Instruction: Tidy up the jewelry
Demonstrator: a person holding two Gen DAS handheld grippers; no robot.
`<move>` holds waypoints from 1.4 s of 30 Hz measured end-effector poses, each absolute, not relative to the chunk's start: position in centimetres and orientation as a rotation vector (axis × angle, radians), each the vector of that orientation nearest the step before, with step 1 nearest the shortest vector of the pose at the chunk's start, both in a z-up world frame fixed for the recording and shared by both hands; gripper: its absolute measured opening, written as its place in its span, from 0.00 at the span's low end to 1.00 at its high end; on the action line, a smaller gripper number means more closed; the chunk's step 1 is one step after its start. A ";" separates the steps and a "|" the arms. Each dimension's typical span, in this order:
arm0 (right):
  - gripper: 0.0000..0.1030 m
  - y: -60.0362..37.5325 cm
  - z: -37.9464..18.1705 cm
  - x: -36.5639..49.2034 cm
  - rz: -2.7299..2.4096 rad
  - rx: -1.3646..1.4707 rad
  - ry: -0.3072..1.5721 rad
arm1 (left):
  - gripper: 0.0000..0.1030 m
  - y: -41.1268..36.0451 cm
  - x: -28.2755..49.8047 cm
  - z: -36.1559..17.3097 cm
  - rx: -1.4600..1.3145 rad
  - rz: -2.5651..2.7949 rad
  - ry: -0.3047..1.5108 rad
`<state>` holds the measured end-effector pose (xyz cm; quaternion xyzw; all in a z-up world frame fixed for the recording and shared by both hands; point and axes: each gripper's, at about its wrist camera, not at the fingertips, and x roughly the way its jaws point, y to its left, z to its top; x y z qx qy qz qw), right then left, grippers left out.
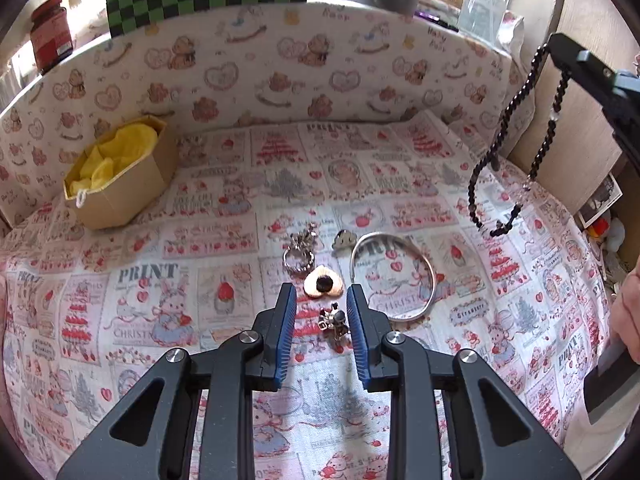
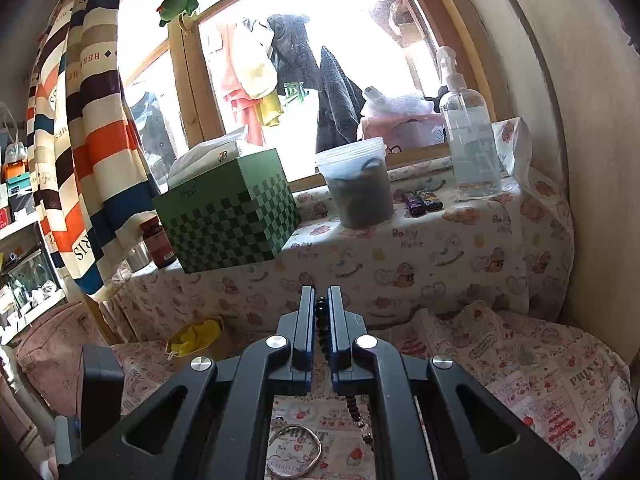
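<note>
My left gripper (image 1: 321, 294) is open, low over the patterned cloth, with a small dark charm (image 1: 335, 320) between its blue pads and a heart-shaped piece (image 1: 323, 284) just ahead. A silver ring cluster (image 1: 299, 254), a small cloud-shaped charm (image 1: 345, 239) and a silver bangle (image 1: 394, 276) lie nearby. My right gripper (image 2: 321, 300) is shut on a black bead necklace (image 2: 320, 320), held high; the necklace (image 1: 516, 144) hangs from it at the upper right of the left wrist view. The bangle (image 2: 296, 454) shows below the right gripper.
A cardboard box with yellow paper (image 1: 120, 172) stands at the back left on the cloth, also seen in the right wrist view (image 2: 196, 338). A padded wall (image 1: 280, 72) rings the area. On the ledge stand a green checkered box (image 2: 228, 212), a tub (image 2: 358, 184) and a spray bottle (image 2: 468, 128).
</note>
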<state>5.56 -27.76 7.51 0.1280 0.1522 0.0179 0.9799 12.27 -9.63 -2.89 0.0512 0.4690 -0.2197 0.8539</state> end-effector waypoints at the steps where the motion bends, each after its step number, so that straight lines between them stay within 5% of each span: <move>1: 0.07 -27.6 7.5 5.6 0.036 0.255 0.310 | 0.24 -9.7 12.5 -3.3 0.104 -0.459 1.008; 5: 0.07 -27.1 7.2 5.9 0.041 0.246 0.329 | 0.24 -9.4 13.1 -4.1 0.061 -0.452 1.038; 7: 0.07 -26.9 6.9 6.0 0.041 0.246 0.340 | 0.14 -9.1 13.4 -4.1 0.037 -0.463 1.051; 15: 0.07 -26.8 6.1 6.8 0.030 0.248 0.371 | 0.14 -6.3 13.6 -3.2 -0.091 -0.467 1.045; 28: 0.07 -26.2 7.8 3.7 0.169 0.252 0.201 | 0.14 -2.3 10.6 3.6 -0.239 -0.510 0.565; 42: 0.07 -26.0 7.8 3.7 0.151 0.232 0.198 | 0.14 2.9 9.6 9.1 -0.314 -0.473 0.368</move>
